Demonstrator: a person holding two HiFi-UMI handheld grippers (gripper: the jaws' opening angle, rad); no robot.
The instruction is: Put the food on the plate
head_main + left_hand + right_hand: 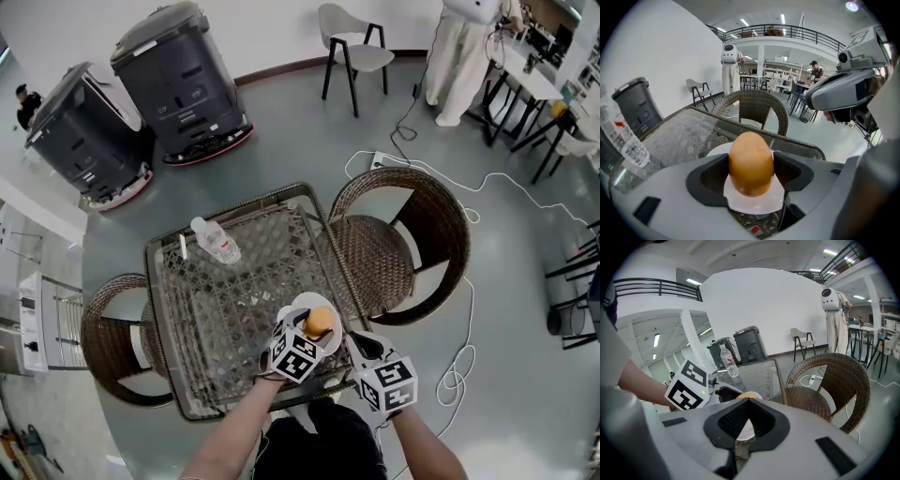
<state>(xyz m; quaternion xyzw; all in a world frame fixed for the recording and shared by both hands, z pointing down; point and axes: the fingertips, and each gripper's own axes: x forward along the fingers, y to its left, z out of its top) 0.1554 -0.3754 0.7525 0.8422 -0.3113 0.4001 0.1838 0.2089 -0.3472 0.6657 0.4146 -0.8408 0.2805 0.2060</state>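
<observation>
Your left gripper is clamped on the orange, egg-shaped piece of food, one dark pad pressing each side of it. The food stands upright between the jaws, directly over the round white plate. Whether its underside touches the plate cannot be told. Your right gripper is closed on nothing, its jaw tips meeting in a point. It sits just right of the left one, its nose at the plate's near right edge.

In the head view, your bare left forearm rises from the near edge and slants up to the right. Your right forearm slants up to the left, so the two arms converge on the plate. Both hands are mostly hidden behind the marker cubes.

The plate rests at the near right corner of the square glass-topped wicker table. A clear plastic water bottle lies on its side toward the far left of the tabletop, well apart from the plate. A brown wicker armchair stands against the table's right side and another wicker chair against its left. Two dark grey bin-shaped machines stand on the floor far to the left.
</observation>
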